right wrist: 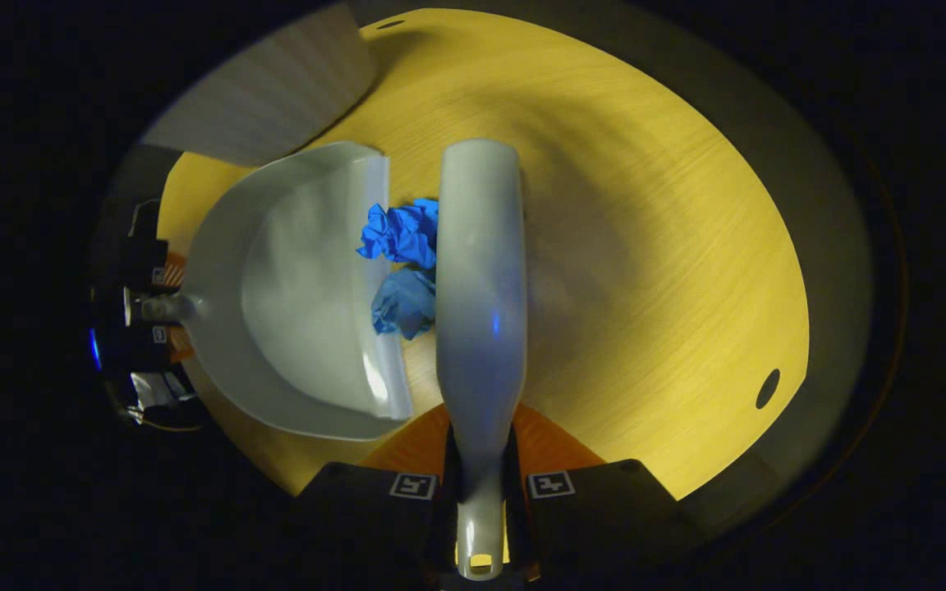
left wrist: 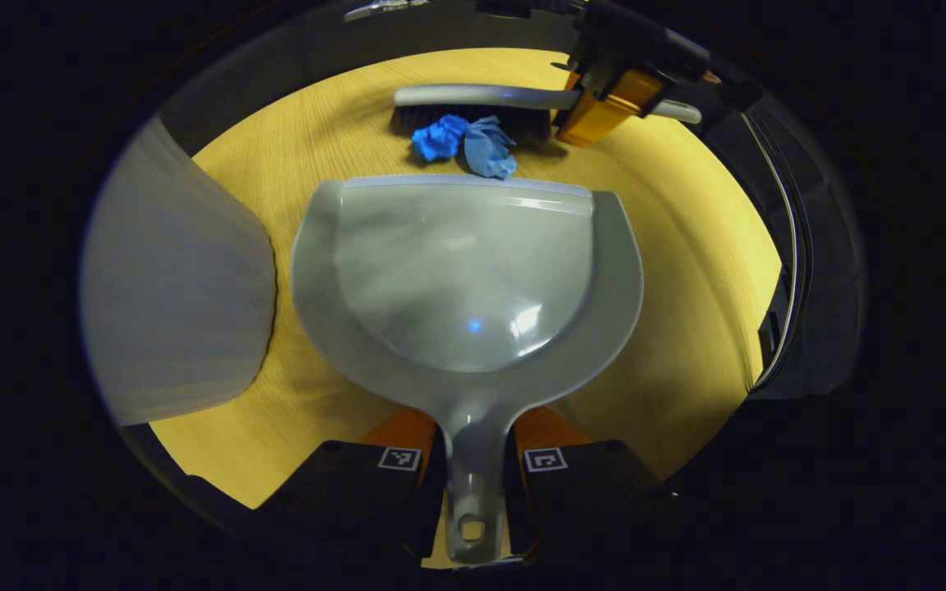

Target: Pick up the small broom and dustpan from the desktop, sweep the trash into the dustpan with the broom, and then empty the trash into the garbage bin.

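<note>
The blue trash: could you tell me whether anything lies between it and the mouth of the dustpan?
Nothing visible does. The blue trash lies on the desktop just beyond the front lip of the dustpan, with the broom right behind it. In the right gripper view the wads sit between the broom's head and the lip.

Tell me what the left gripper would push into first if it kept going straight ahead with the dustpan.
Probably the blue crumpled trash, lying just past the front lip of the dustpan that the left gripper holds by its handle. The broom sits right behind it, so the trash would likely get squeezed against the bristles.
</note>
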A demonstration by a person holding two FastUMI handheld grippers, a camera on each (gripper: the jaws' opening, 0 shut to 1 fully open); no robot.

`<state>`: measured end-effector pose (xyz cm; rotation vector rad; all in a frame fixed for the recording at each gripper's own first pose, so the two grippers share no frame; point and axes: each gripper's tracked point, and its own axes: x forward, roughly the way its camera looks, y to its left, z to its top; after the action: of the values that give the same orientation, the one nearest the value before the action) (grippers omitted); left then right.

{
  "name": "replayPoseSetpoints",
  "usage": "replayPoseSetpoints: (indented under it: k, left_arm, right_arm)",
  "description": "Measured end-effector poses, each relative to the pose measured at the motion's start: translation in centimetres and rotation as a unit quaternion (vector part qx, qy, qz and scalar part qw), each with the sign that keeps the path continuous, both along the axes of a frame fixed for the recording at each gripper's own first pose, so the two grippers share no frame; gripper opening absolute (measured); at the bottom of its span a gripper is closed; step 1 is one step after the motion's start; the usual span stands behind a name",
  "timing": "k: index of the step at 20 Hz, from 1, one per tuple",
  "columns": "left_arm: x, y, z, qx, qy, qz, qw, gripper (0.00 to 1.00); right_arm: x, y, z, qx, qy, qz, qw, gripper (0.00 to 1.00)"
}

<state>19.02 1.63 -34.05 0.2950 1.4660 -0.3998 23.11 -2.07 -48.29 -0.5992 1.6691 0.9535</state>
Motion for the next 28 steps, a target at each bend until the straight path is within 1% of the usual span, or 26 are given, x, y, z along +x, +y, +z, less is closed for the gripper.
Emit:
replayPoseSetpoints:
  k: [3, 4, 5, 7, 9, 11, 12, 14, 16, 18, 21, 23, 24, 26, 28]
  left_arm:
    - [0.1, -0.4, -0.2, -0.016, -0.01, 0.002, 1.0, 0.3]
    - [0.3, -0.5, -0.1, -0.02, -0.013, 0.001, 1.0, 0.29]
    - [0.4, -0.5, 0.0, -0.025, -0.016, -0.001, 1.0, 0.3]
    - [0.3, -0.6, 0.0, -0.035, -0.02, 0.001, 0.999, 0.3]
    - [0.4, -0.8, 0.0, -0.048, -0.024, 0.01, 0.998, 0.3]
    - [0.3, -0.9, -0.1, -0.061, -0.031, 0.016, 0.998, 0.29]
    - [0.4, -1.0, 0.0, -0.068, -0.036, 0.018, 0.997, 0.3]
    - [0.7, -1.2, 0.4, -0.087, -0.044, 0.026, 0.995, 0.29]
    - [0.7, -1.0, 1.1, -0.101, -0.057, 0.035, 0.993, 0.29]
    - [-0.1, -0.8, 2.0, -0.111, -0.058, 0.043, 0.991, 0.29]
    - [-1.7, -0.6, 3.6, -0.122, -0.055, 0.041, 0.99, 0.29]
    - [-2.4, -0.1, 4.7, -0.113, -0.06, 0.025, 0.992, 0.29]
    - [-2.5, 0.3, 5.5, -0.108, -0.064, 0.024, 0.992, 0.29]
    - [-2.4, 0.4, 7.0, -0.11, -0.071, 0.036, 0.991, 0.3]
    - [-1.8, 1.0, 9.3, -0.109, -0.082, 0.059, 0.989, 0.29]
  right_arm:
    - [-1.2, -1.0, 0.2, 0.027, 0.041, 0.025, 0.998, 0.26]
    - [-1.4, -1.3, 0.0, 0.034, 0.045, 0.03, 0.998, 0.26]
    - [-1.5, -1.4, -0.2, 0.04, 0.048, 0.033, 0.998, 0.26]
    - [-1.4, -2.2, -0.6, 0.04, 0.048, 0.029, 0.998, 0.27]
    - [-1.0, -2.1, -0.2, 0.036, 0.035, 0.013, 0.999, 0.26]
    - [0.0, -2.4, 0.3, 0.039, 0.017, -0.015, 0.999, 0.27]
    - [0.6, -2.5, 0.8, 0.043, 0.011, -0.029, 0.999, 0.27]
    - [1.8, -2.8, 1.3, 0.046, -0.001, -0.051, 0.998, 0.26]
    - [3.0, -3.3, 1.3, 0.054, -0.015, -0.073, 0.996, 0.27]
    - [3.8, -4.6, 0.4, 0.059, -0.026, -0.093, 0.994, 0.26]
    - [6.1, -6.2, -3.7, 0.069, -0.043, -0.118, 0.99, 0.27]
    - [7.9, -6.9, -7.8, 0.078, -0.048, -0.132, 0.987, 0.27]
    - [8.7, -7.3, -9.8, 0.081, -0.047, -0.138, 0.986, 0.26]
    - [10.5, -9.2, -13.6, 0.085, -0.053, -0.142, 0.985, 0.26]
    - [11.4, -11.3, -17.8, 0.085, -0.056, -0.143, 0.984, 0.27]
